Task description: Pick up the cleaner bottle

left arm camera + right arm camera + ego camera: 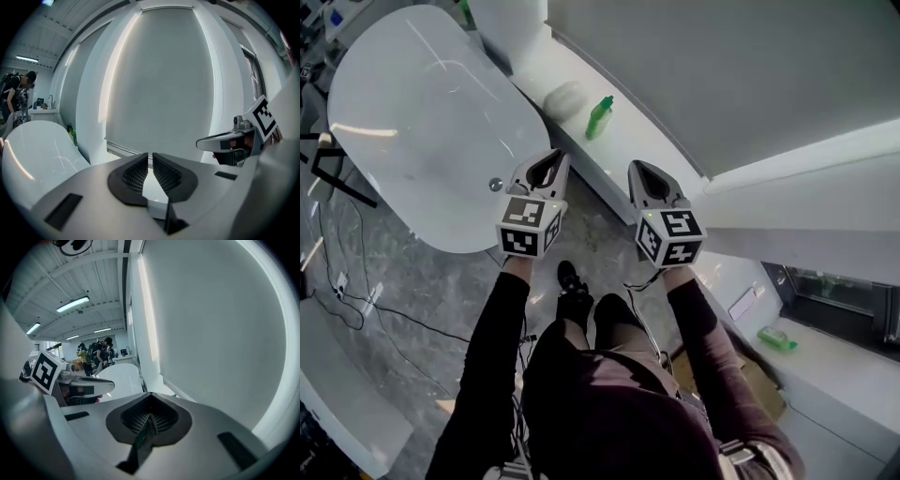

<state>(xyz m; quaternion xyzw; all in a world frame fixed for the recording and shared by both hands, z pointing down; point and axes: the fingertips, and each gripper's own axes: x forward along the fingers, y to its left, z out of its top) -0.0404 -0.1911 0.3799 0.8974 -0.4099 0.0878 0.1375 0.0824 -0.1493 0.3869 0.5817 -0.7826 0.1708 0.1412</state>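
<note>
Ahead of both jaws, between them, the cleaner bottle (600, 117) sits on the white ledge (630, 155), its long axis slanted and its cap end away from me. Only my head view shows it plainly. My left gripper (553, 159) and right gripper (637, 171) are closed and empty.

Cleaner bottle (600, 117) on ledge (649, 142), bathtub (422, 122) to its left.
</note>
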